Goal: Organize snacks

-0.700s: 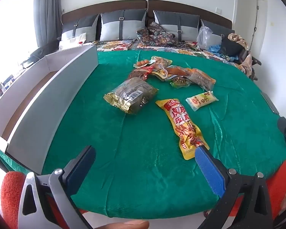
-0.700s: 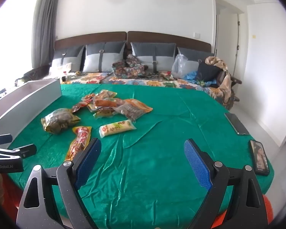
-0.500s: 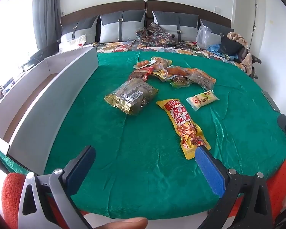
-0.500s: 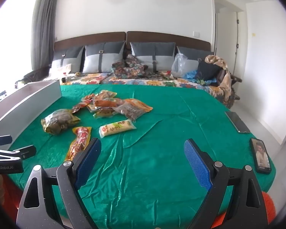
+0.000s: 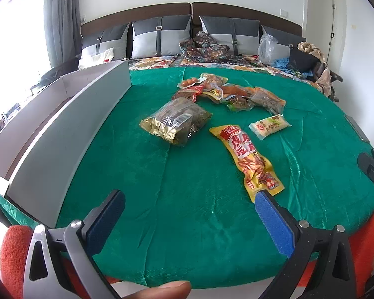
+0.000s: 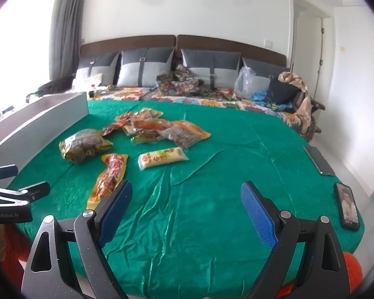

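Snack packs lie on a green cloth (image 5: 187, 186). Nearest is a long yellow-red pack (image 5: 246, 154) (image 6: 111, 174); beside it are a gold-brown bag (image 5: 177, 122) (image 6: 83, 144) and a pale small pack (image 5: 269, 126) (image 6: 162, 158). Farther back is a heap of several orange and brown packs (image 5: 232, 92) (image 6: 157, 129). My left gripper (image 5: 187, 209) stands open above the cloth's near edge, nothing between its blue pads. My right gripper (image 6: 187, 199) is open too, empty, short of the snacks. A white open box (image 5: 62, 124) (image 6: 37, 122) runs along the left.
Two phones (image 6: 346, 206) (image 6: 319, 160) lie on the cloth's right edge. Grey pillows (image 5: 159, 35), patterned fabric (image 5: 202, 49), a clear plastic bag (image 6: 244, 82) and clothes crowd the far end of the bed. An orange sleeve (image 5: 12, 254) shows at lower left.
Both views have shifted very slightly; the snacks sit a touch lower in the left wrist view. Both grippers stay open and nothing has been picked up.
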`<state>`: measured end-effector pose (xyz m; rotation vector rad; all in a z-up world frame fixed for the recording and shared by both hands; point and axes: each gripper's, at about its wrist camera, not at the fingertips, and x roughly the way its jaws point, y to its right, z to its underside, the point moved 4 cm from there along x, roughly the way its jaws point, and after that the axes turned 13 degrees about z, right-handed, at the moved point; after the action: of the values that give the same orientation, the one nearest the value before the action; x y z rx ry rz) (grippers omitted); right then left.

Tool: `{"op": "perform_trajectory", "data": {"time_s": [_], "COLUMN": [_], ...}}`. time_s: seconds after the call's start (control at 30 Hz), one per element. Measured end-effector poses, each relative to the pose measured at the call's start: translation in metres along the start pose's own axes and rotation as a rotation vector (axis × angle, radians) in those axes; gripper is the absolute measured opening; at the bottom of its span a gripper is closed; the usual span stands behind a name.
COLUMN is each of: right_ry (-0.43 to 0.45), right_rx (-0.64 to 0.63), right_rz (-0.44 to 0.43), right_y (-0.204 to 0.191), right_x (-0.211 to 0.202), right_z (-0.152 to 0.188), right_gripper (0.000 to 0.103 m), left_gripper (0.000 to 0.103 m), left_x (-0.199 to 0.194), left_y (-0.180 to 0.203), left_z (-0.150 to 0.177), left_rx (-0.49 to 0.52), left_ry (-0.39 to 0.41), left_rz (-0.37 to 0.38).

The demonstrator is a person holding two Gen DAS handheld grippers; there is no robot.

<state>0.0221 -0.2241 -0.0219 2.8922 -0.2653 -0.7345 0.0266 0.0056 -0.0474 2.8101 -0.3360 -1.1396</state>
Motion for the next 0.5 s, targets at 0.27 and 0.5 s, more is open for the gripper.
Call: {"op": "perform_trajectory", "data": {"time_s": [0.27,0.5], "right_ry": [-0.018,-0.024], "right_rx": [-0.027,-0.032], "right_rz": [-0.014,-0.018], "right_y": [-0.004,-0.006], "right_x": [0.003,0.007], "right_z": [0.007,0.009], "right_gripper": [0.091,0.091], "left_gripper": [0.103,0.103], "left_x": [0.01,0.017], "left_y": [-0.004,-0.005], "left_z": [0.004,0.007], "left_rx": [0.002,0.012], "left_ry": [-0.025,-0.039], "left_rz": [-0.024,-0.039]}}
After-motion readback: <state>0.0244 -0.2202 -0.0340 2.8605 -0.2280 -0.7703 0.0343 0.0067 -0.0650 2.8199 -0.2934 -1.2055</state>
